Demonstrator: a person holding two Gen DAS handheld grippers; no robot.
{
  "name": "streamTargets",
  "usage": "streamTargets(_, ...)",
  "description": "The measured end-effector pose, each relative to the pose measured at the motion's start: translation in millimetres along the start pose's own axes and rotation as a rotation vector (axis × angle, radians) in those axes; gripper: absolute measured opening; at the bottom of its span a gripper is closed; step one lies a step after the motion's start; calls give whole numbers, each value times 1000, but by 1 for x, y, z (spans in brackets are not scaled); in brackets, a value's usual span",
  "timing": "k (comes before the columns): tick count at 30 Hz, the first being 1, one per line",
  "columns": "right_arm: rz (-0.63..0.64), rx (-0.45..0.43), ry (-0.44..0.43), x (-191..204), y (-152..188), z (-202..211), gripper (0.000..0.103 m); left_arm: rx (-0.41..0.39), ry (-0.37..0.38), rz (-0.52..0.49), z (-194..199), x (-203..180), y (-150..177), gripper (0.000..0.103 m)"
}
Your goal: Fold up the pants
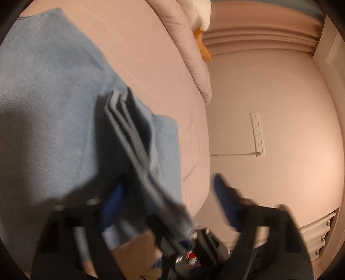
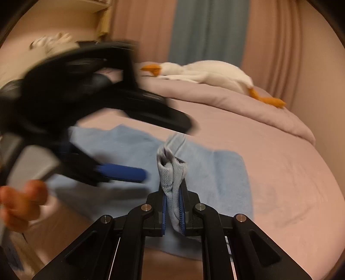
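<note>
Left hand-held gripper [image 2: 138, 150] smeared by motion blur at 9 o'clock in the right wrist view; its jaw gap unreadable there. A hand [image 2: 19, 204] at 8 o'clock is blurred and cut by the frame edge. In the left wrist view both blue pads [image 1: 224, 200] are blurred, and whether they press the pants [image 1: 54, 107] is unclear. Pants cut off at 9 o'clock. Goose plush [image 1: 199, 15] cropped at 12 o'clock. Wall socket strip [image 1: 257, 134] too small to read.

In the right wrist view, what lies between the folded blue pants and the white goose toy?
Bare pink bedsheet, then a ridge of pink duvet that the white plush goose rests on; beyond the light blue pants, nothing else.
</note>
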State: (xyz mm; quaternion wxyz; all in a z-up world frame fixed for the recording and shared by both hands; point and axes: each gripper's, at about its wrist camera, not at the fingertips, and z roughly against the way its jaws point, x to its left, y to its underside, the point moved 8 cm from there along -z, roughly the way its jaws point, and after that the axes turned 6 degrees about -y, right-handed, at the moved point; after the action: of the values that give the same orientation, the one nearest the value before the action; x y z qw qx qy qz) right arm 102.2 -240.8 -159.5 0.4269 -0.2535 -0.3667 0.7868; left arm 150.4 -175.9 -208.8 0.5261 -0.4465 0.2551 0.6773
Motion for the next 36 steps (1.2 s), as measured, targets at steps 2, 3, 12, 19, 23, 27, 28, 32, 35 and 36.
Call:
streamTargets(2,23,14,-13,8,4,0,11,-16,-42,-26,7,3,-4,33)
streamTargets(3,34,16,-17,11,5,0,11,-27,-55,-44,13,4,-5,19)
streamTargets(12,124,-28,-95,61,-25,-3,11,-173,-243,-186,74,23,-19,9)
streamTargets(19,155,32,-179,96,-21,-27,11,-170,-439,-198,82,72,-19,16)
streamTargets(23,98,181,-254,96,0,-47,28,-216,-534,-177,92,86,-24,33)
streamTargets(27,-5,159,-408,86,-8,-25,38,-293,-562,-184,119,81,-30,44)
streamTargets(28,-50,145,-439,75,-13,-17,38,-297,-557,-198,120,77,-28,44)
streamTargets(32,-240,87,-437,13,-28,2,38,-258,-534,-317,99,48,-16,42)
streamTargets(35,-351,140,-300,-43,-23,-11,37,-185,-540,-400,69,38,-2,40)
streamTargets(36,-366,163,-261,-61,-23,-22,37,-166,-548,-421,62,37,3,37)
